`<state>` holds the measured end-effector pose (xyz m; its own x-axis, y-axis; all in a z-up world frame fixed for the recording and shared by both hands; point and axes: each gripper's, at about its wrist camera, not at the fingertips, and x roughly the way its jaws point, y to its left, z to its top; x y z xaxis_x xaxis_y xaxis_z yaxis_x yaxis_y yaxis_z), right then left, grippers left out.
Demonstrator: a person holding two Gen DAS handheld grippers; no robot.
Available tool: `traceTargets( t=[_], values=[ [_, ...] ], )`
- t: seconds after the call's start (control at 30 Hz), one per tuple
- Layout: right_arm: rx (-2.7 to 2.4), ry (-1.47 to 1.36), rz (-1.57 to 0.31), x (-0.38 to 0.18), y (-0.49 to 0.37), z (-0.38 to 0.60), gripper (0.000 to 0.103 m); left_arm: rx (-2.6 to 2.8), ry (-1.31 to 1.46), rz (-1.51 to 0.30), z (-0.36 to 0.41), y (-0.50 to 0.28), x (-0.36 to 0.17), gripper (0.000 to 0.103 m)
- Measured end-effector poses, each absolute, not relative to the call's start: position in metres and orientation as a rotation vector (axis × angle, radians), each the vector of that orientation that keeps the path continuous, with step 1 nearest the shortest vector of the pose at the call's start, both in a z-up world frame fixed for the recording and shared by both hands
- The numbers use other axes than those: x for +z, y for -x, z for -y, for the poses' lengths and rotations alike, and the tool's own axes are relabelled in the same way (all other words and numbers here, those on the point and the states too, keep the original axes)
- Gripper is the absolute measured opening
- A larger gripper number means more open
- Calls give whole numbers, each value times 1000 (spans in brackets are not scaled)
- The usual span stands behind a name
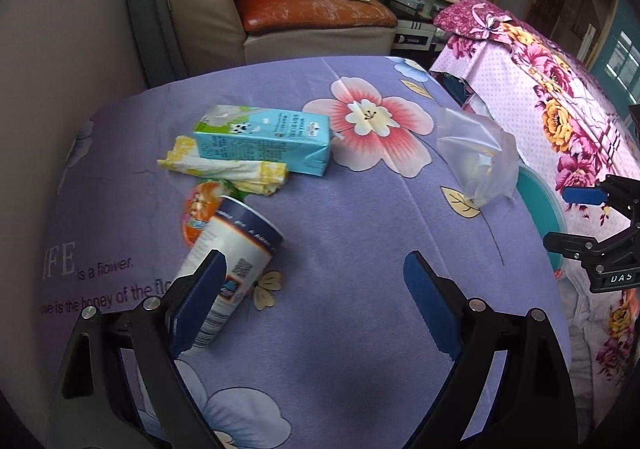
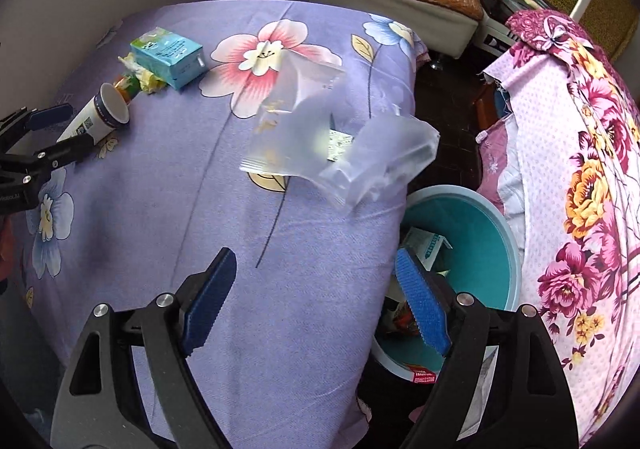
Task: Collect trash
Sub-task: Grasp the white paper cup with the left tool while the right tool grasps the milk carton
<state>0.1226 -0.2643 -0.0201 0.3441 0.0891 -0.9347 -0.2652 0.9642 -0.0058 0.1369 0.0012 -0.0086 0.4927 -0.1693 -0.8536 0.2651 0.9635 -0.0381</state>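
1. The clear plastic bag lies crumpled at the table's edge, ahead of the right gripper and just beyond its fingertips, not touched by either pad.
2. That gripper's jaws stand wide with nothing between them. Its right-hand finger hangs over the teal bin, which sits on the floor against the table.
3. The bin already holds some wrappers and paper scraps, so I judge part of the collecting done.
4. The left gripper is also spread wide and empty. The paper cup lies on its side right against the left-hand finger, partly behind it rather than between the pads.
5. Beyond the cup sit an orange wrapper, a crumpled yellow-and-white wrapper and a blue milk carton, all on the purple flowered tablecloth.
6. So five pieces remain on the table, and the job looks roughly midway at best.
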Motion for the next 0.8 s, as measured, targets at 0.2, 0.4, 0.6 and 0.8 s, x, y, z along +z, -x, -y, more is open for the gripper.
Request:
traceTargets(
  t=[0.2, 0.4, 0.6, 0.8],
  values=[
    [291, 243, -1217, -19, -132, 220, 78, -185, -85, -1045, -56, -151, -13, 91],
    [338, 311, -1230, -22, -145, 187, 78, -203, -107, -1095, -71, -162, -36, 91],
    [373, 354, -1239, -25, -158, 164, 78, -241, -127, -1134, -67, -168, -56, 90],
    [386, 367, -1247, -28, -165, 153, 78, -281, -115, -1167, -62, -166, -72, 61]
  ],
)
